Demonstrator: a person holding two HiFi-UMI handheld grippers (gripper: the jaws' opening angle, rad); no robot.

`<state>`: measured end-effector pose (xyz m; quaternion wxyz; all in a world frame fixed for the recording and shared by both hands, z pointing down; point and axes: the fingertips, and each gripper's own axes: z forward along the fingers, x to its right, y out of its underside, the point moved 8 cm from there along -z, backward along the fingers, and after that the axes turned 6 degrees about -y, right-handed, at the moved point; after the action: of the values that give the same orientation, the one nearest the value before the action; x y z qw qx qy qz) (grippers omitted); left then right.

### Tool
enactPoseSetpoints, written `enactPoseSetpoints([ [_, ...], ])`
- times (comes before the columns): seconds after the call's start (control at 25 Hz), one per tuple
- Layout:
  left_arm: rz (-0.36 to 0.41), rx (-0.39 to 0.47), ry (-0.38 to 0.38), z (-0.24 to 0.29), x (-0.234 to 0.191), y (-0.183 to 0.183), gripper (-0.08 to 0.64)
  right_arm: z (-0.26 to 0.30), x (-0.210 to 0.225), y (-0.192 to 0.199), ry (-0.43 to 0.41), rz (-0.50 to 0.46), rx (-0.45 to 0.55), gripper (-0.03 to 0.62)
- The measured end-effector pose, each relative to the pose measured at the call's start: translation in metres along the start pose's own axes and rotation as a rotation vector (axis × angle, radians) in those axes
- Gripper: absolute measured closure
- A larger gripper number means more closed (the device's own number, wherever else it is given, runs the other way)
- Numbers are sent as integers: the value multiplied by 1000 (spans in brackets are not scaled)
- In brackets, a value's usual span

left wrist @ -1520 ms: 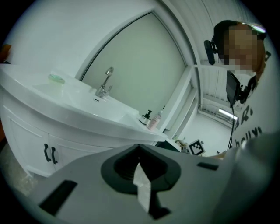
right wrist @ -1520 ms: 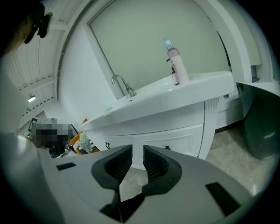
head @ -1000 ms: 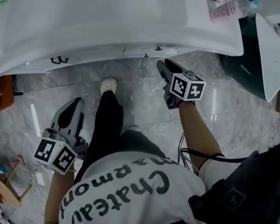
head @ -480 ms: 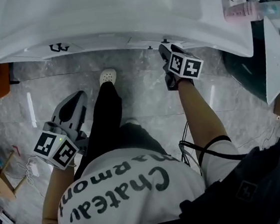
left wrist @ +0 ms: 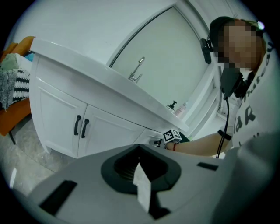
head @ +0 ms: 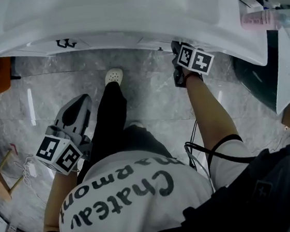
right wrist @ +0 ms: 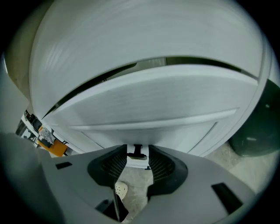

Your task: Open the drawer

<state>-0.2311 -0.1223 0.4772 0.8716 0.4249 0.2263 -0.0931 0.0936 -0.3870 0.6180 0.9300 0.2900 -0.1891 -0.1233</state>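
Observation:
The white vanity's drawer front (right wrist: 148, 105) fills the right gripper view, with its small black handle (right wrist: 137, 151) low in the middle. My right gripper (right wrist: 137, 154) has that handle between its fingertips; its jaws are closing, and a thin gap still shows beside the handle. In the head view the right gripper (head: 176, 48) reaches under the counter's edge (head: 141, 38). My left gripper (head: 76, 104) hangs over the floor beside the person's leg, its jaws together and nothing in them. The left gripper view shows the same: the left gripper (left wrist: 140, 175) is shut.
Two cabinet doors with black handles (left wrist: 81, 127) stand left of the drawer. The person's black trouser leg and white shoe (head: 113, 76) stand on the marble floor between the grippers. A dark bin (head: 255, 79) is at the right, an orange seat (head: 0, 77) at the left, bottles (head: 259, 19) on the counter.
My right gripper has moved forward and down to the vanity front, and its tips are now under the counter edge. The left gripper has hardly moved.

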Motion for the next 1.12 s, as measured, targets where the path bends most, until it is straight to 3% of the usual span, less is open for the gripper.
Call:
enactPoseSetpoints([
  [0.24, 2, 9, -7, -1, -2, -2, 552, 9, -4, 4, 25, 5, -45, 445],
  [0.4, 9, 10, -2, 0, -2, -1, 551, 10, -1, 3, 40, 47, -24, 440],
  [0.64, 2, 13, -19, -5, -9, 3, 551, 8, -4, 6, 59, 15, -30, 445],
  [1.12, -22, 37, -5, -7, -3, 2, 551, -18, -9, 48, 40, 18, -70, 445],
])
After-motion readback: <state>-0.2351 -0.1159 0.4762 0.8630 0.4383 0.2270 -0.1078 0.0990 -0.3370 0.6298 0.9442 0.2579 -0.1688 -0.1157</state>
